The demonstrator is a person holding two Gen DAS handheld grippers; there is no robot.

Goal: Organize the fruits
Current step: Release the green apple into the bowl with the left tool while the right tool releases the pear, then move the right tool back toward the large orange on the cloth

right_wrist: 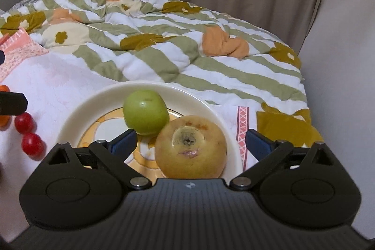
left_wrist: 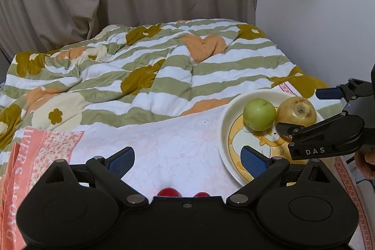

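Round cream ceramic plate w/ yellow print (right_wrist: 70, 118), lower centre of right view, holds smooth green apple (right_wrist: 145, 111) touching yellowish-brown round pear (right_wrist: 191, 147). Pear prob. heavy, firm; take across its widest part. Two small glossy red cherry tomatoes (right_wrist: 27, 132) lie left on bed: light, squashy, likely to roll. Right tongs (right_wrist: 191, 139) released, straddling pear; left tongs (left_wrist: 187, 156) released, empty.

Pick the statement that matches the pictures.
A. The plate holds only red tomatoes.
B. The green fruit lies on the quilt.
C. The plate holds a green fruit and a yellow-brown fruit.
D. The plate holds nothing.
C: on the plate the green fruit sits beside the yellow-brown fruit.
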